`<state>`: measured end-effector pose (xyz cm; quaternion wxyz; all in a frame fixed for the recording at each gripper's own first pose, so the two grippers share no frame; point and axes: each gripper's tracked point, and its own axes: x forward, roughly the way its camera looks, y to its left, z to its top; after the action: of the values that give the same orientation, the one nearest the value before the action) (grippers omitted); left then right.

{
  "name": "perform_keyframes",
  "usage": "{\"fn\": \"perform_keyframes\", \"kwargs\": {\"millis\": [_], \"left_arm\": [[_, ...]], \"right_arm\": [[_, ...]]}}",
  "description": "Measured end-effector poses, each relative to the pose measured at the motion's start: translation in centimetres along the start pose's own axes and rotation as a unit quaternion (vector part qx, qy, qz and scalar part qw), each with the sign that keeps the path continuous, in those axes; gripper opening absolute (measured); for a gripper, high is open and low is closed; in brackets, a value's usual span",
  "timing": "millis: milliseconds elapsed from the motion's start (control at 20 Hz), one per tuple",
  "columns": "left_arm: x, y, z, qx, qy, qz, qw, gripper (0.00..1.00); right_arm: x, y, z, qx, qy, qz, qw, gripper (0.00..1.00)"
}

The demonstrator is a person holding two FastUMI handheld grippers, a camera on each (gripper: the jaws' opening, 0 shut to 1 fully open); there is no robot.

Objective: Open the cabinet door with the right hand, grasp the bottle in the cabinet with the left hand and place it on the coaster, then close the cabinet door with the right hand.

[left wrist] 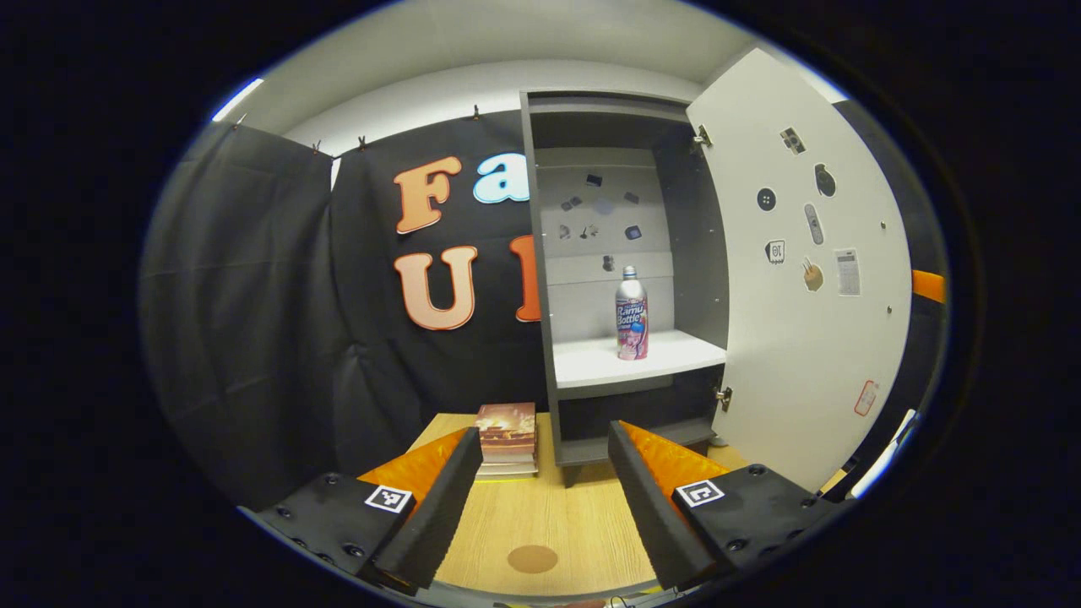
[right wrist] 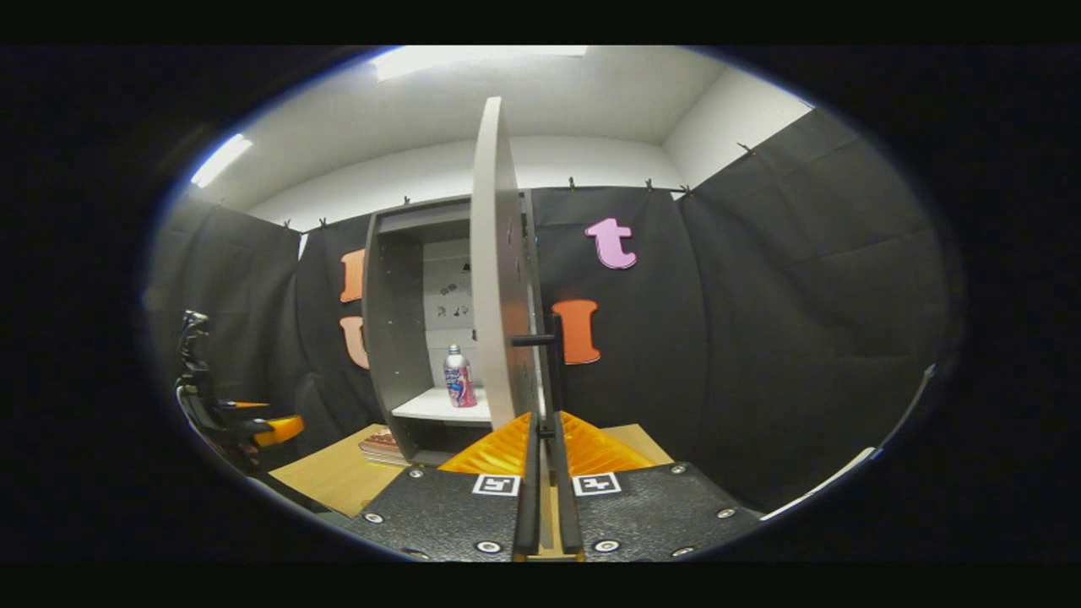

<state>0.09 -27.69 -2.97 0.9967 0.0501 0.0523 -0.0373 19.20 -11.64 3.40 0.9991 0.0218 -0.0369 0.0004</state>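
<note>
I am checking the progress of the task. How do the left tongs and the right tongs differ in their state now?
The left tongs stand wide open with nothing between them, while the right tongs are closed on the handle of the cabinet door. The left tongs point at the bottle from afar over the table; the right tongs meet the door edge-on. Both face the open cabinet.

We see the grey cabinet [left wrist: 540,253] with its pale door [left wrist: 802,279] swung wide open on its right-hand hinges; small stickers dot the door's inner face. We find the bottle [left wrist: 631,314], silver with a pink and white label and a capped neck, upright on the white shelf [left wrist: 591,363]. We note the round brown coaster [left wrist: 532,558] flat on the wooden table [left wrist: 540,515], bare, well apart from the bottle.
</note>
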Motion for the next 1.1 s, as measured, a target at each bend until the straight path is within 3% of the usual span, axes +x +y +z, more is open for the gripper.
{"fn": "perform_keyframes", "kwargs": {"millis": [150, 200, 250, 450, 500, 600, 850, 1100], "left_arm": [[4.3, -3.1, 1.2, -0.01, -0.022, -0.034, 0.999, 1.0], [6.1, -4.3, 1.6, -0.011, -0.026, -0.045, 0.999, 0.95], [7.9, -5.1, 2.0, -0.012, -0.031, -0.055, 0.998, 1.0], [14.6, -8.6, 4.3, -0.019, -0.055, -0.087, 0.994, 1.0], [16.3, -9.4, 4.7, -0.021, -0.059, -0.092, 0.994, 0.94], [19.6, -10.8, 5.9, -0.023, -0.066, -0.099, 0.993, 1.0], [28.1, -13.3, 7.2, -0.031, -0.079, -0.111, 0.99, 0.98], [35.1, -15.1, 6.8, -0.036, -0.071, -0.115, 0.99, 0.98]], "right_arm": [[0.3, 1.3, 1.6, 0.0, -0.048, 0.009, 0.999, 0.13], [0.7, 1.9, 2.0, 0.002, -0.059, 0.015, 0.998, 0.09], [1.0, 2.3, 2.2, 0.003, -0.069, 0.013, 0.998, 0.05], [1.6, 2.6, 1.5, -0.011, -0.062, 0.003, 0.998, 0.24], [1.3, 2.9, 1.3, -0.007, -0.055, 0.0, 0.998, 0.17], [1.7, 3.3, 0.8, 0.007, -0.045, -0.007, 0.999, 0.28], [3.2, 3.8, 0.0, 0.033, -0.031, -0.031, 0.998, 0.46], [5.4, 3.4, -1.7, 0.026, -0.007, -0.062, 0.998, 0.49]]}}
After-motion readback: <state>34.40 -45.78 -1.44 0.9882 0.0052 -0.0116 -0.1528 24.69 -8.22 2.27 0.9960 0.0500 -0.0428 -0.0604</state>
